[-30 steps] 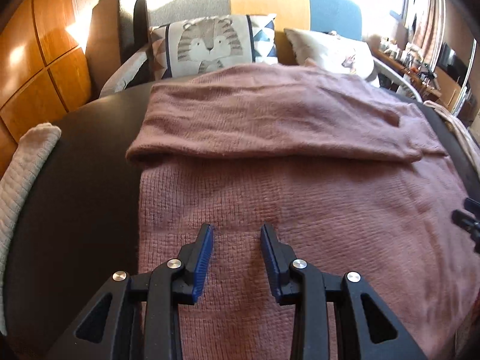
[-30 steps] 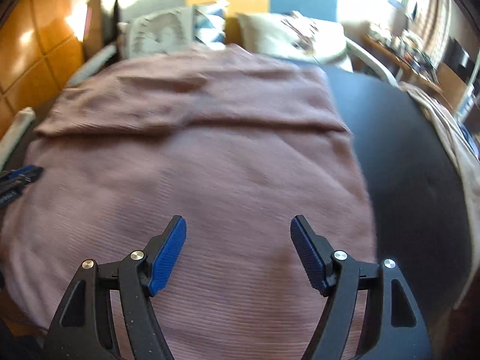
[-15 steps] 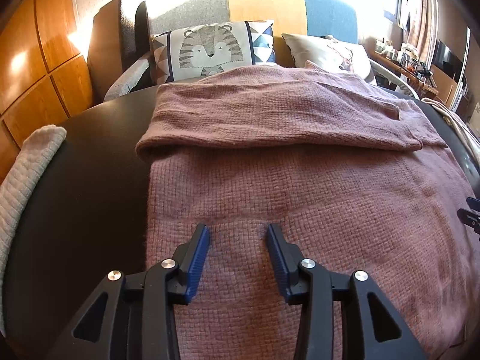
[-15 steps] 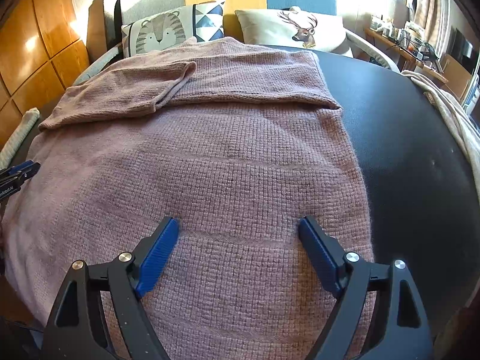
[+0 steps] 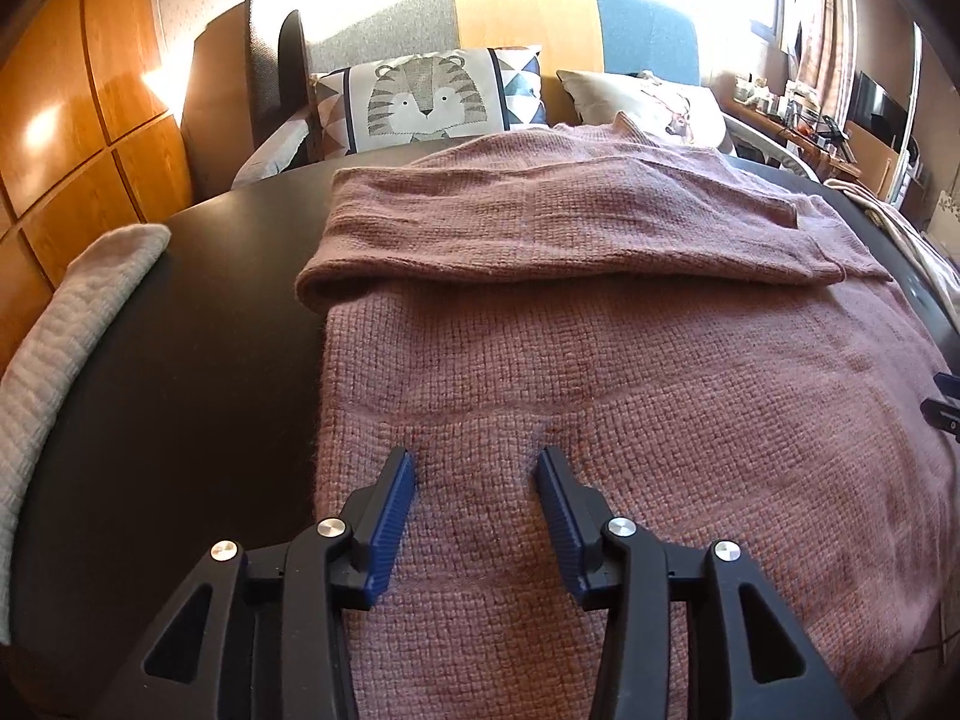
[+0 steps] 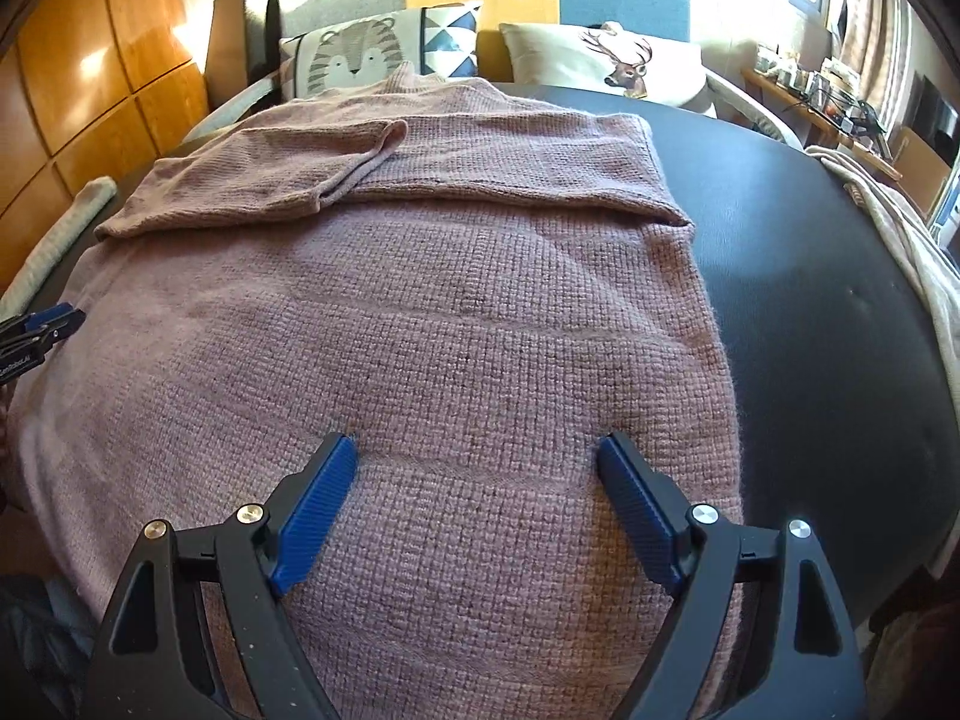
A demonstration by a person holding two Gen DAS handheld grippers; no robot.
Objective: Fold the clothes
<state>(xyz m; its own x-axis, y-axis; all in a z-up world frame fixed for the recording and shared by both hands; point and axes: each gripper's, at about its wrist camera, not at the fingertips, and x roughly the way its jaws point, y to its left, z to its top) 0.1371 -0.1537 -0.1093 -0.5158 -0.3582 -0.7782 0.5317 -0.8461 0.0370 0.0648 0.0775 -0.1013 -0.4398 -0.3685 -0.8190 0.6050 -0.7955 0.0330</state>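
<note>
Sweater (image 5: 600, 372) is lying flat on the dark counter (image 5: 198, 360) in the left wrist view, sleeves already folded across the top; left gripper (image 5: 477, 468) is opening, holding nothing

Right wrist view: right gripper (image 6: 477, 456) is hovering wide apart above the sweater's lower body, so the body fold is remaining, I judge

We look down steeply from both wrists, close over the sweater (image 5: 600, 360) on the table (image 5: 180, 390), facing the sofa (image 5: 522, 12). Our left view sits over its left part, our right over its right (image 6: 450, 300); both share sweater and tiger pillow (image 6: 354, 54).
</note>
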